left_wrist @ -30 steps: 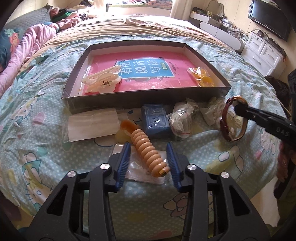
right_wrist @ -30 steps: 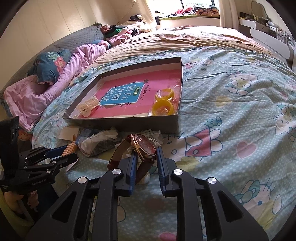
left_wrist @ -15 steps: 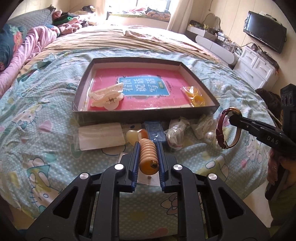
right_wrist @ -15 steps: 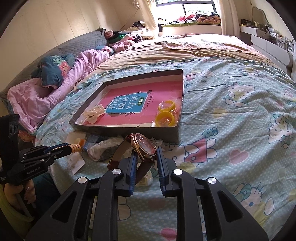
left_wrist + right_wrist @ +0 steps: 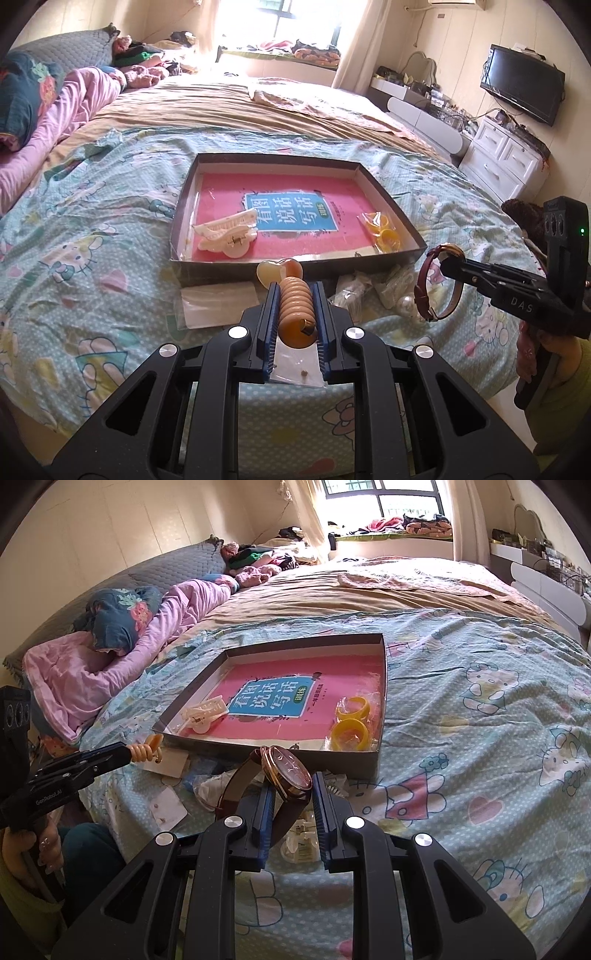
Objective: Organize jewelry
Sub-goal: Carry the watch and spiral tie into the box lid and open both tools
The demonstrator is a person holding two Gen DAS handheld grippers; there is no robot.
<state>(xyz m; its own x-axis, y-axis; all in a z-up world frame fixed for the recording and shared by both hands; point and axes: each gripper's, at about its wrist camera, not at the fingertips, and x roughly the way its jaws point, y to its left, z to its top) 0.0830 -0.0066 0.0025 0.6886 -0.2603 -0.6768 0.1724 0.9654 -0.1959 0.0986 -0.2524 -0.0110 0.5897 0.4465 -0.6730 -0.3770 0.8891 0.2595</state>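
My left gripper [image 5: 297, 291] is shut on a ribbed peach hair clip [image 5: 295, 306] and holds it above the bedspread, just short of the box's front wall. In the right wrist view that clip [image 5: 147, 749] sticks out of the left gripper [image 5: 127, 755] at the left. My right gripper [image 5: 291, 786] is shut on a brown-strapped watch [image 5: 286, 771] with a rose-gold case. The left wrist view shows the watch [image 5: 424, 288] hanging from the right gripper [image 5: 448, 266]. The shallow grey box [image 5: 351, 267] holds a pink book, a cream claw clip [image 5: 225, 230] and bagged yellow rings [image 5: 384, 229].
Small clear bags lie on the bedspread before the box: a card bag [image 5: 218, 304], pearls [image 5: 406, 304] and crumpled packets [image 5: 218, 790]. A pink quilt [image 5: 110, 664] lies at the left. A white dresser [image 5: 506, 166] stands beyond the bed's right edge.
The left gripper's jaws closed on the ribbed clip and lifted it off the bedspread. The right gripper rose slightly with the watch still in it.
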